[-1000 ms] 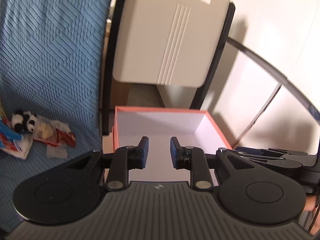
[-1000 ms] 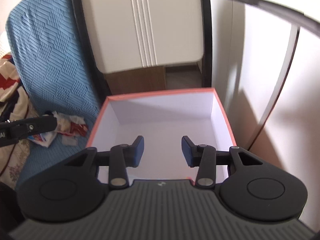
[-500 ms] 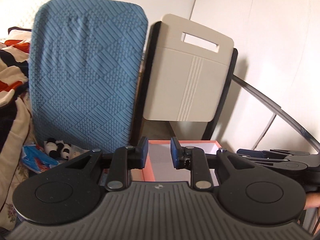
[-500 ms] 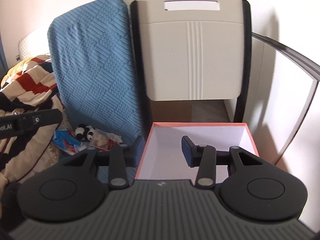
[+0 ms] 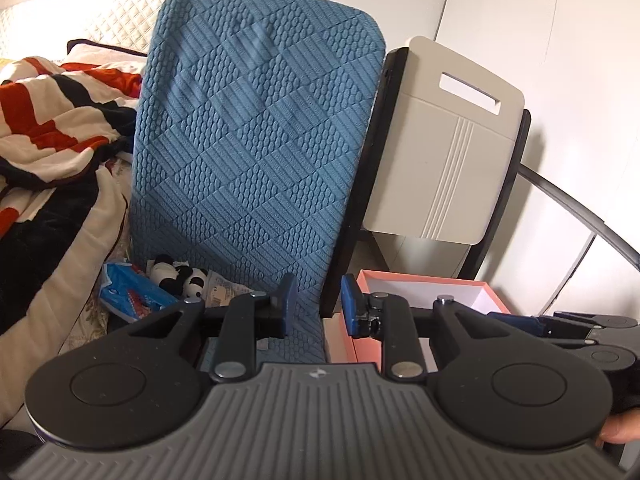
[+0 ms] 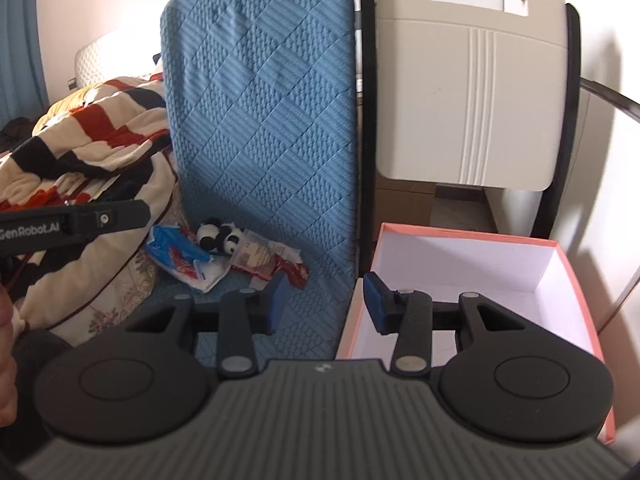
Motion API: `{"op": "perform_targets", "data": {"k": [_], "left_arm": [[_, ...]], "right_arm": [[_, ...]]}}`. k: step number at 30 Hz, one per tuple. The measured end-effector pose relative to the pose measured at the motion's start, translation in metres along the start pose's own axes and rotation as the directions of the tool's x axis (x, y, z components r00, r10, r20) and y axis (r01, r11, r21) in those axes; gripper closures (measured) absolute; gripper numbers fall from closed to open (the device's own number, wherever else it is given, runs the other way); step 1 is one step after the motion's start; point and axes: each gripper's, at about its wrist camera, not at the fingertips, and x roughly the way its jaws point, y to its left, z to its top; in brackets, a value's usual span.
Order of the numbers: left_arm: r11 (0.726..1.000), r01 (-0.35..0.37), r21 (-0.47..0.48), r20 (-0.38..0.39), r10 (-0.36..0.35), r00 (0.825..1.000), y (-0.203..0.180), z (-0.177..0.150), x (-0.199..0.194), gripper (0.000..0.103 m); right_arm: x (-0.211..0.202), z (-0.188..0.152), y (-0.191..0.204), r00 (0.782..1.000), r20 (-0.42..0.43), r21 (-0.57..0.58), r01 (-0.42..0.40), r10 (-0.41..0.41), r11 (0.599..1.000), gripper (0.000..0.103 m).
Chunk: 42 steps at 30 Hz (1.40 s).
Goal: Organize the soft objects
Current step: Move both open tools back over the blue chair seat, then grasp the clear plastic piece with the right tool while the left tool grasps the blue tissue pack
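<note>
A small panda plush (image 6: 219, 237) (image 5: 180, 278) lies at the foot of the upright blue cushion (image 6: 264, 120) (image 5: 256, 152), among a blue-and-white packet (image 6: 180, 258) (image 5: 128, 294) and a red wrapper (image 6: 280, 266). A white box with a coral rim (image 6: 472, 264) (image 5: 420, 292) stands empty to the right of the cushion. My left gripper (image 5: 316, 308) is open with nothing between its blue pads, near the cushion's lower right edge. My right gripper (image 6: 326, 300) is open and empty too, straddling the cushion's edge and the box's left wall. The left gripper's arm (image 6: 72, 222) crosses the right wrist view's left side.
A striped red, black and cream blanket (image 5: 52, 128) (image 6: 88, 144) is heaped at the left. A beige folding chair back (image 6: 468, 80) (image 5: 444, 152) with a black frame stands behind the box. A dark curved rail (image 5: 580, 208) and a white wall close the right side.
Both views swung left, away from over the box; the cushion, the panda and the blanket came into view. Both grippers kept the same opening.
</note>
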Motion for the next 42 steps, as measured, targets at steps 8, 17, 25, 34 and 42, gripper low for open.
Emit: {"op": "perform_targets", "data": {"k": [8, 17, 25, 34, 42], "left_arm": [[1.0, -0.017, -0.011, -0.027, 0.016, 0.999, 0.031, -0.025, 0.014, 0.075], [0.999, -0.027, -0.021, -0.047, 0.026, 0.999, 0.067, -0.052, 0.015, 0.075], [0.998, -0.044, -0.035, -0.074, 0.041, 0.996, 0.09, -0.074, 0.022, 0.075], [0.987, -0.118, -0.106, -0.096, 0.108, 0.989, 0.11, -0.085, 0.032, 0.075], [0.979, -0.146, -0.141, -0.157, 0.124, 0.98, 0.127, -0.089, 0.063, 0.075]], "right_arm": [[0.019, -0.023, 0.024, 0.999, -0.043, 0.029, -0.012, 0.013, 1.0, 0.058], [0.045, -0.047, 0.052, 0.997, -0.078, 0.025, -0.016, 0.018, 1.0, 0.058], [0.056, -0.066, 0.064, 0.994, -0.11, 0.031, -0.009, 0.012, 0.999, 0.058], [0.057, -0.076, 0.069, 0.992, -0.124, 0.031, -0.002, 0.006, 1.0, 0.058], [0.073, -0.068, 0.08, 0.994, -0.09, -0.001, -0.06, 0.06, 0.998, 0.058]]}}
